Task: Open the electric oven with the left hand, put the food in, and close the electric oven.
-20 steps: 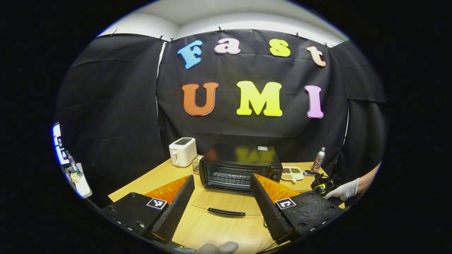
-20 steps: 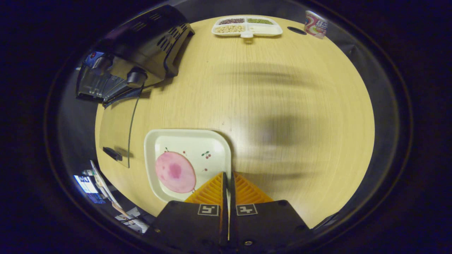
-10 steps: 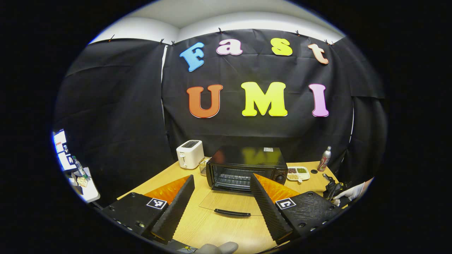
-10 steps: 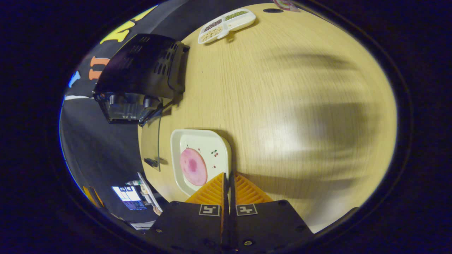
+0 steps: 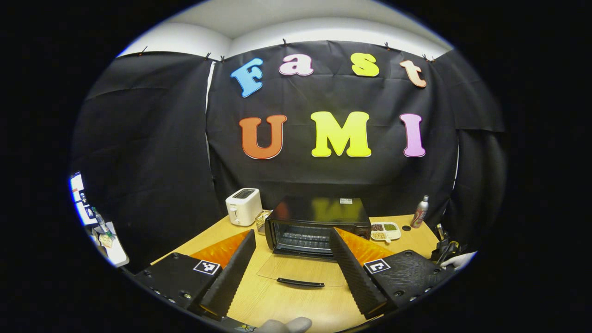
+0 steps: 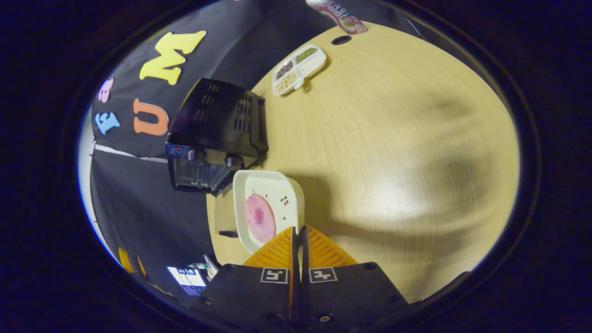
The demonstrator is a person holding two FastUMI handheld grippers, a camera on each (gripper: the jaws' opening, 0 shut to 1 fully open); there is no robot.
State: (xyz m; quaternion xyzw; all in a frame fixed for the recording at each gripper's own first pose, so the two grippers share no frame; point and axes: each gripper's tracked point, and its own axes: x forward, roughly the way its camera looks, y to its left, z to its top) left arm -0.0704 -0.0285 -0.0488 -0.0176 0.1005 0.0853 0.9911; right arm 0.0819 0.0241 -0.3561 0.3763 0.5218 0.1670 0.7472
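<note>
Plate (image 6: 277, 196) with ham slice (image 6: 259, 217) is clamped by right gripper (image 6: 299, 231), long axis toward open electric oven (image 6: 213, 138); left gripper (image 5: 291, 252) is held spread, empty.

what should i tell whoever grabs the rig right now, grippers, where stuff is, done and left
Left gripper: open, empty, held back from the black electric oven, facing it.
Right gripper: shut on the rim of the white square plate carrying the round pink slice of food, lifted near the oven's front.
Oven: its glass door is folded down flat on the wooden table, rack exposed.
Done: door opened, plate picked up.
Left: slide the plate onto the rack, release, then shut the door, probably with the left gripper.
</note>
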